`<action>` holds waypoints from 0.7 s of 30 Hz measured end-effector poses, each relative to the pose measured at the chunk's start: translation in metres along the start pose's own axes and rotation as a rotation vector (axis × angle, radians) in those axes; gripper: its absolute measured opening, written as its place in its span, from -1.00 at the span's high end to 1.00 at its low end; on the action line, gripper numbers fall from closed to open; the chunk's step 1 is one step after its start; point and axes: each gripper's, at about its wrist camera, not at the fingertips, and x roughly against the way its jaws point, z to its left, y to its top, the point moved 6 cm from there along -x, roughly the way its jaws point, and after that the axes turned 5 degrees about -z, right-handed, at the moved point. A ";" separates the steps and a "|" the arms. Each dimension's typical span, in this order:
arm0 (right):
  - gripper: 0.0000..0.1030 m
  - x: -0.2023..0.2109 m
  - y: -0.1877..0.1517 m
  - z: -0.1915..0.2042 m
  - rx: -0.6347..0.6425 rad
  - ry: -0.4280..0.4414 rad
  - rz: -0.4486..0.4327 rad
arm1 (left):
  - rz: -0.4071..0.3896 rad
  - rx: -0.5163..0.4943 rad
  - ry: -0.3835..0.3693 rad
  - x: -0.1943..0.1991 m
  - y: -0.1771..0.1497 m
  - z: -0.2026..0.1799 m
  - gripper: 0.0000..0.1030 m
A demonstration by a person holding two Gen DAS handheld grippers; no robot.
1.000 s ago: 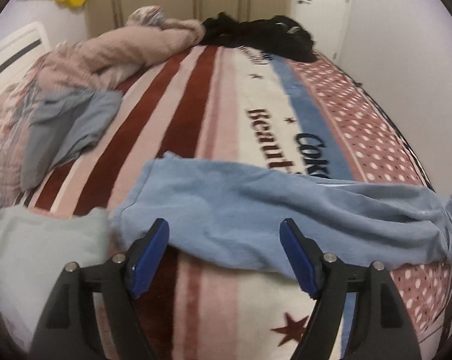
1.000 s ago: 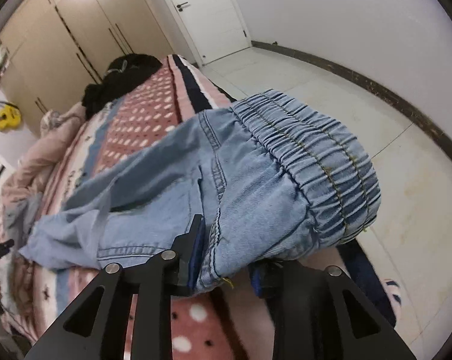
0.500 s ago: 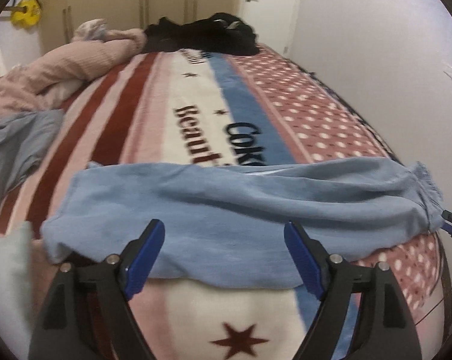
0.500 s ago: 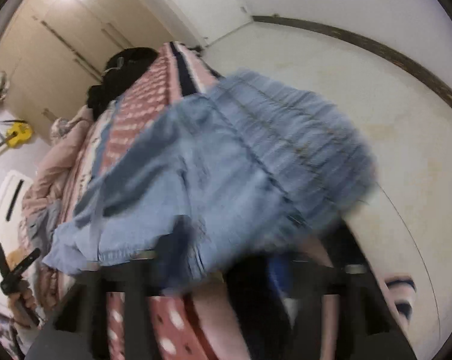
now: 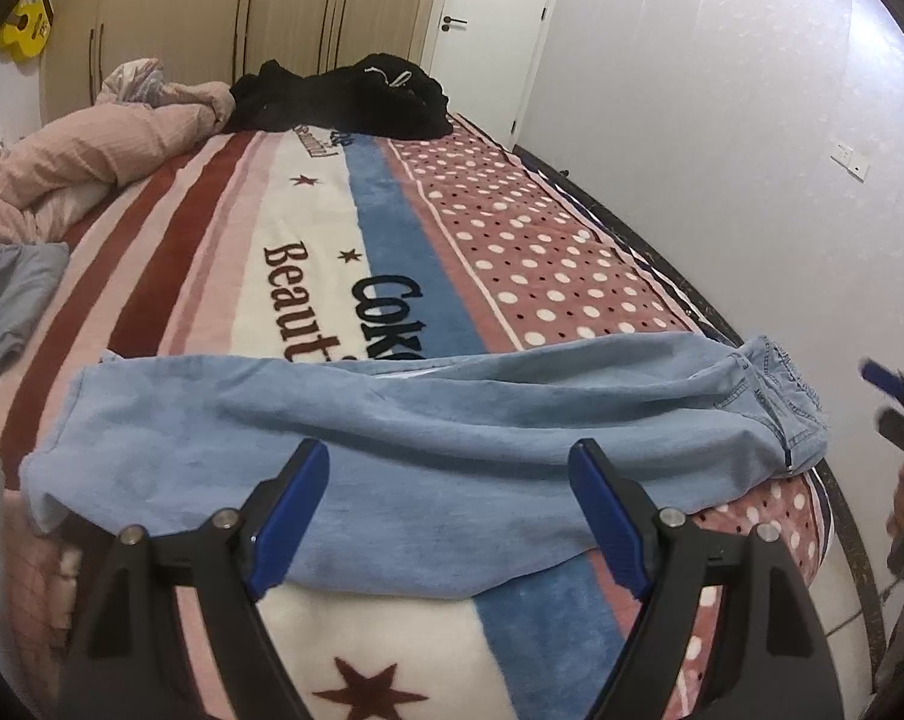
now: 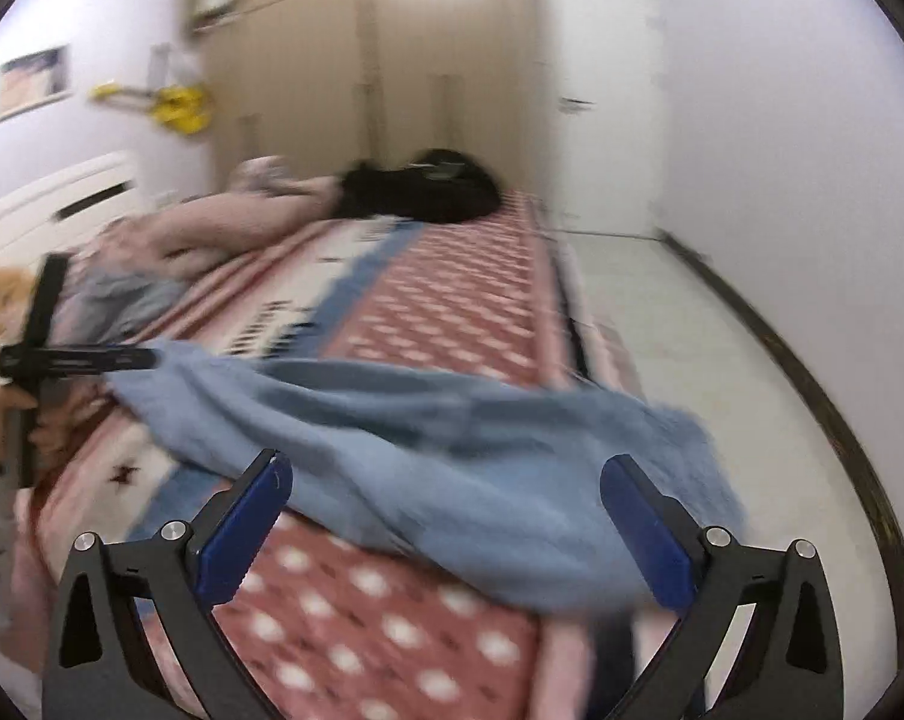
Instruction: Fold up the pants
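Light blue denim pants [image 5: 422, 450] lie stretched crosswise on the striped blanket [image 5: 308, 276]; their elastic waistband [image 5: 782, 408] rests at the bed's right edge. My left gripper [image 5: 449, 510] hovers open just above the near edge of the legs, nothing pinched. In the blurred right wrist view my right gripper [image 6: 446, 534] has its jaws opening wide above the waist end of the pants [image 6: 452, 450]; the cloth lies under them, not pressed. The right gripper [image 5: 896, 396] also shows at the left wrist view's right edge. At the leg end of the pants, the left gripper [image 6: 80, 360] is visible.
A pink quilt [image 5: 92, 150] and a black heap of clothes [image 5: 356, 96] lie at the bed's far end. A grey garment [image 5: 8, 294] sits at the left. The wall [image 5: 722, 180] and a strip of floor [image 6: 692, 360] run along the bed's right side.
My right gripper let go of the waistband, opened wide, rose and rolled level. The pants now lie flat on the bed. My left gripper swung rightward along the legs, still open.
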 end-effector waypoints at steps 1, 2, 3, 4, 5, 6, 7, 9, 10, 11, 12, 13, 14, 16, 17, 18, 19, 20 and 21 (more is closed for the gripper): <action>-0.99 -0.015 0.008 0.010 0.025 0.012 0.025 | -0.005 -0.001 0.002 0.002 0.000 0.002 -0.54; -0.99 -0.031 0.013 0.018 0.051 0.029 0.053 | -0.011 -0.002 0.006 0.004 0.000 0.004 -0.54; -0.99 -0.045 0.017 0.028 0.075 0.069 0.082 | -0.018 -0.004 0.012 0.007 -0.001 0.007 -0.54; -0.98 -0.062 0.020 0.039 0.104 0.128 0.120 | -0.021 -0.005 0.016 0.007 -0.001 0.010 -0.54; -0.96 -0.079 0.021 0.048 0.139 0.160 0.158 | -0.024 -0.007 0.024 0.008 -0.002 0.014 -0.53; -0.96 -0.096 0.021 0.052 0.176 0.168 0.189 | -0.026 -0.010 0.033 0.009 -0.003 0.018 -0.54; -0.93 -0.118 0.019 0.059 0.238 0.166 0.235 | -0.026 -0.011 0.039 0.009 -0.004 0.022 -0.54; -0.61 -0.149 0.016 0.066 0.303 0.168 0.303 | -0.021 -0.005 0.046 0.006 -0.008 0.031 -0.54; -0.37 -0.165 0.012 0.069 0.326 0.175 0.342 | -0.017 0.000 0.044 0.005 -0.009 0.035 -0.54; -0.30 -0.177 0.008 0.070 0.336 0.179 0.367 | -0.013 0.006 0.041 0.003 -0.011 0.039 -0.54; -0.28 -0.193 0.005 0.070 0.345 0.180 0.397 | -0.008 0.012 0.040 0.000 -0.013 0.043 -0.54; -0.27 -0.205 0.001 0.071 0.354 0.176 0.416 | -0.003 0.015 0.043 -0.003 -0.015 0.046 -0.54; -0.26 -0.212 -0.004 0.071 0.362 0.180 0.431 | -0.001 0.017 0.047 -0.005 -0.016 0.050 -0.54; -0.26 -0.226 -0.012 0.075 0.393 0.186 0.458 | 0.003 0.021 0.054 -0.008 -0.019 0.055 -0.54; -0.26 -0.228 -0.013 0.077 0.394 0.208 0.463 | 0.006 0.024 0.058 -0.011 -0.020 0.058 -0.54; -0.16 -0.231 -0.014 0.079 0.388 0.224 0.471 | 0.011 0.028 0.064 -0.013 -0.021 0.061 -0.54; 0.03 -0.233 -0.016 0.081 0.378 0.240 0.487 | 0.015 0.033 0.067 -0.015 -0.022 0.064 -0.54; 0.19 -0.234 -0.020 0.082 0.376 0.249 0.502 | 0.018 0.039 0.069 -0.017 -0.023 0.066 -0.54; 0.49 -0.235 -0.022 0.083 0.388 0.239 0.517 | 0.020 0.046 0.069 -0.018 -0.024 0.068 -0.54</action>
